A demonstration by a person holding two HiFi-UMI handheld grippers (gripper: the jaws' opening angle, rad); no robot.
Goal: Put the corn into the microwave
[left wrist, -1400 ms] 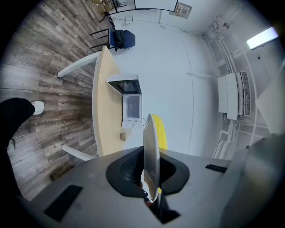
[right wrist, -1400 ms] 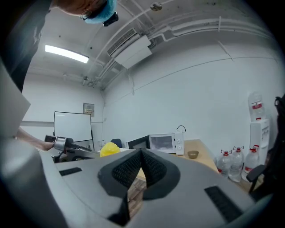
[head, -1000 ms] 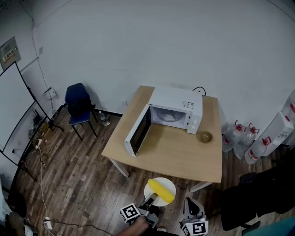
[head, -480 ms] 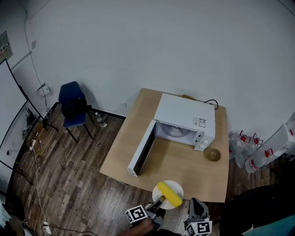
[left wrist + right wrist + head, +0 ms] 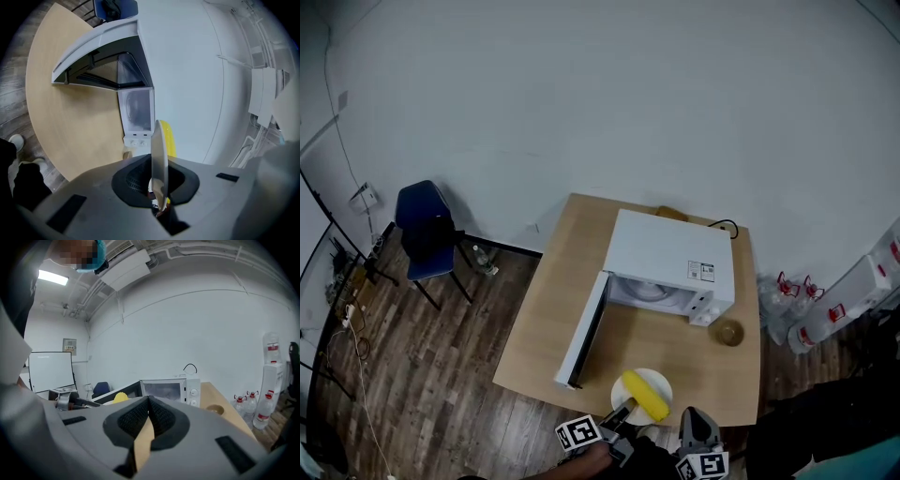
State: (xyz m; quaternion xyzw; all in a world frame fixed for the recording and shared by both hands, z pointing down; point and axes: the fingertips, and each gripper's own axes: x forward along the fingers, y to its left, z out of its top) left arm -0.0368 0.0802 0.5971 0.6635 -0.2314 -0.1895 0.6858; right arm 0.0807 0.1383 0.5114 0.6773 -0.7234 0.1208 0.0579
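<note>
Since a sec ago both grippers came in twd the table (image 5: 548,319): plate was over the floor, now it's over the near edge. Left gripper (image 5: 623,412) is clamped on the white plate (image 5: 659,380) rim, corn (image 5: 645,396) lying on it. Right gripper (image 5: 696,420), at its 3 o'clock, is closed w/ nothing in it. Microwave (image 5: 670,258) at plate's 12, door (image 5: 584,328) open at 10.
</note>
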